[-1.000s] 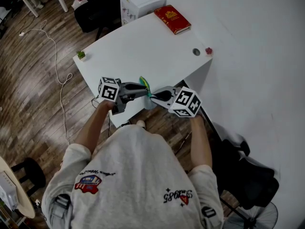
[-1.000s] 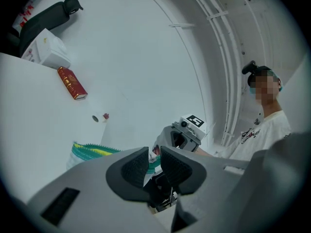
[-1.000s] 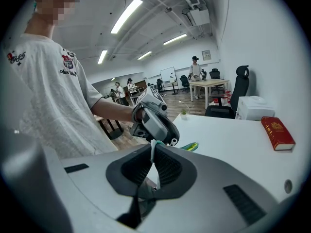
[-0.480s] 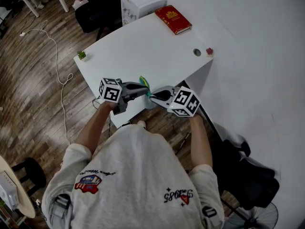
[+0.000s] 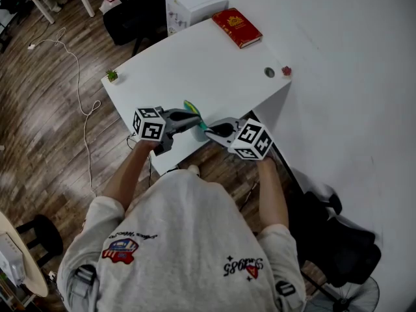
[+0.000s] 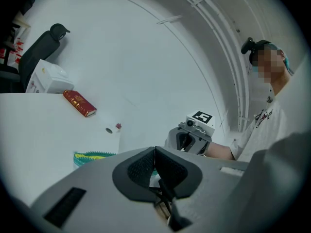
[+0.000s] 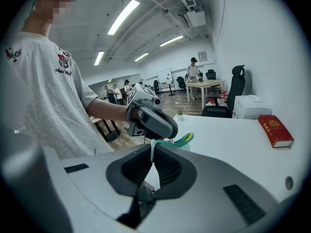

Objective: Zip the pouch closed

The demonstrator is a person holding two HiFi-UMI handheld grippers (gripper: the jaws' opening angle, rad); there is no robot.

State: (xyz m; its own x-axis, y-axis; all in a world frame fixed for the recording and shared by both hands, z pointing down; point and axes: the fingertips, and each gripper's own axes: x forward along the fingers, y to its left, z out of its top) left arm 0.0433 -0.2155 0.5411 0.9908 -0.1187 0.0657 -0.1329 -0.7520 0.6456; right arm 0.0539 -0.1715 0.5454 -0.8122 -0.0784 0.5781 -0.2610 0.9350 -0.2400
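Observation:
A small teal pouch point(image 5: 193, 113) with a green and yellow rim hangs just above the near edge of the white table point(image 5: 195, 64), between both grippers. My left gripper point(image 5: 190, 122) is shut on its left side; a sliver of teal shows between the pads in the left gripper view, and the rim point(image 6: 95, 156) sticks out to the left of the left gripper point(image 6: 154, 160). My right gripper point(image 5: 209, 130) is shut on the pouch's other end. In the right gripper view a thin white strip of the pouch point(image 7: 181, 140) stands between the shut right gripper point(image 7: 153, 153). The zipper itself is hidden.
A red book point(image 5: 236, 26) and a white box point(image 5: 188, 2) lie at the table's far end. A tiny plant point(image 5: 112, 76) stands at the left corner, and two small round things point(image 5: 269, 72) sit near the right edge. A black bag point(image 5: 338, 239) lies on the floor at right.
The left gripper's jaws have shut on the pouch and the gripper has rolled a little. The pouch's green end has swung up and to the left. The right gripper has stayed put.

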